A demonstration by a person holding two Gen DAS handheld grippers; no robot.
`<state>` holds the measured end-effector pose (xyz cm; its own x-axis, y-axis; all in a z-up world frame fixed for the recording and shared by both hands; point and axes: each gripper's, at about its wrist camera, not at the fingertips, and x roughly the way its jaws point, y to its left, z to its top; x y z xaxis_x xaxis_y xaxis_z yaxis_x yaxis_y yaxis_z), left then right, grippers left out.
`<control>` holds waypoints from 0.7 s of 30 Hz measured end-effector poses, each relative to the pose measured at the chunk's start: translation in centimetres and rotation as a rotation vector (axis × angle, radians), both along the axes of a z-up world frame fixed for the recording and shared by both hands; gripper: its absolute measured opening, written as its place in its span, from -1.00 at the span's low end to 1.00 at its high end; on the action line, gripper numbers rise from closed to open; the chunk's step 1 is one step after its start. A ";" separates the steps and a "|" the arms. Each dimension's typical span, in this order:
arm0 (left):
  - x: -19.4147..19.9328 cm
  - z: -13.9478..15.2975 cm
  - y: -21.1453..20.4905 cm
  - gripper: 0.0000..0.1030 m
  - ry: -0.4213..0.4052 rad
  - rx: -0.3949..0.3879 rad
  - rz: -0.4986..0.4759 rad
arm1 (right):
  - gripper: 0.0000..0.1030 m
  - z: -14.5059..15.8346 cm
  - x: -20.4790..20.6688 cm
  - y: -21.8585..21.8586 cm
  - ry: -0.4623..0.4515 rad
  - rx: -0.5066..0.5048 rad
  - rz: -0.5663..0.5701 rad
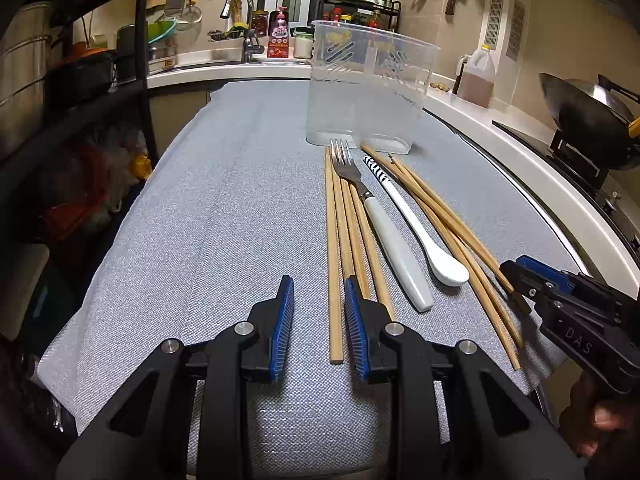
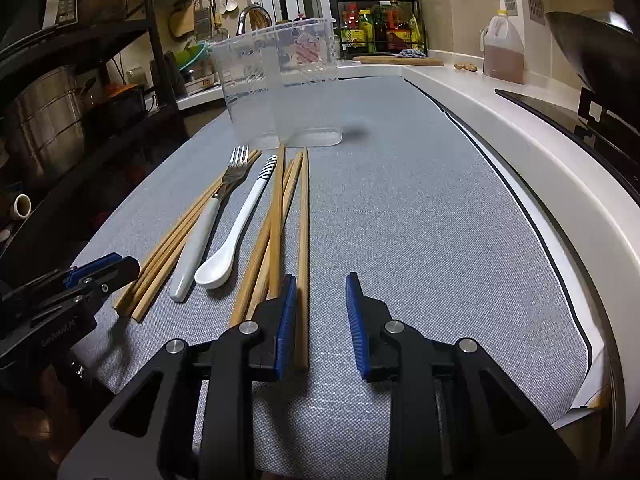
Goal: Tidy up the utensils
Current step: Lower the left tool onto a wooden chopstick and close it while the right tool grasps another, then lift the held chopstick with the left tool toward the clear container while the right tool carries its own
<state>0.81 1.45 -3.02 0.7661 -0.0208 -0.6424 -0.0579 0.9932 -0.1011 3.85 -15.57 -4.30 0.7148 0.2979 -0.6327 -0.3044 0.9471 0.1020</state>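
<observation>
From my left gripper (image 1: 319, 292) and right gripper (image 2: 322, 290) – both parted, empty – only the left view shows the wok (image 1: 584, 112) whole, right of the chopsticks (image 1: 334, 248).

I hold my left gripper (image 1: 319, 292) low and angled downward, its blue pads parted with nothing between them. My right gripper (image 2: 322, 290) sits beside it at the same downward tilt, jaws likewise apart and empty.
</observation>
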 end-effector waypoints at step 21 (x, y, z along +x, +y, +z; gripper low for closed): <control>0.1 -0.4 0.0 -0.87 0.008 0.079 0.014 | -0.80 -0.1 -0.8 -0.9 -0.048 -0.085 -0.099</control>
